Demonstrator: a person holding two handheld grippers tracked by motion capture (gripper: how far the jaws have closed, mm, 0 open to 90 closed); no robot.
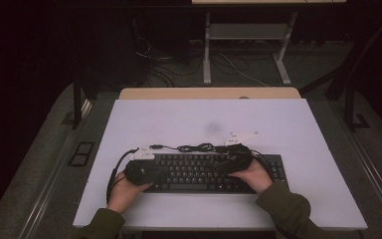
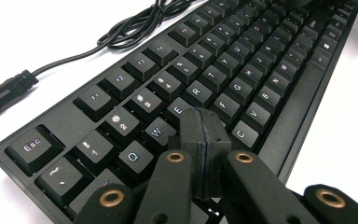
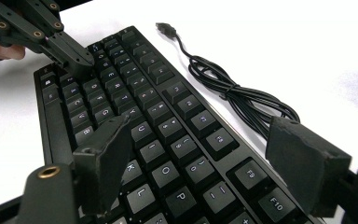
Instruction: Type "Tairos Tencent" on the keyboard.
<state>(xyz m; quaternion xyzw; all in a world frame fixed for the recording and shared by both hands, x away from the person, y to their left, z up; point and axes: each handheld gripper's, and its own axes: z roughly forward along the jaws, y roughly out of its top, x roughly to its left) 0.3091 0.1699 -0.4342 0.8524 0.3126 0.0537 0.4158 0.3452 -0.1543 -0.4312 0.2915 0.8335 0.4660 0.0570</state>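
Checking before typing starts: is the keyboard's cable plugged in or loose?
Loose: the cable lies bundled behind the keyboard, its plug free.

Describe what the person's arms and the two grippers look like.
Both arms wear olive-green sleeves. Each hand holds a black gripper with a pale three-cornered plate on top and a black cable trailing off. The left gripper has matte black jaws on link arms with brass-coloured rivets; the right gripper has broad, rough dark pads.

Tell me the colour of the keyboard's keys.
Black keys with pale lettering, clearest in the left gripper view.
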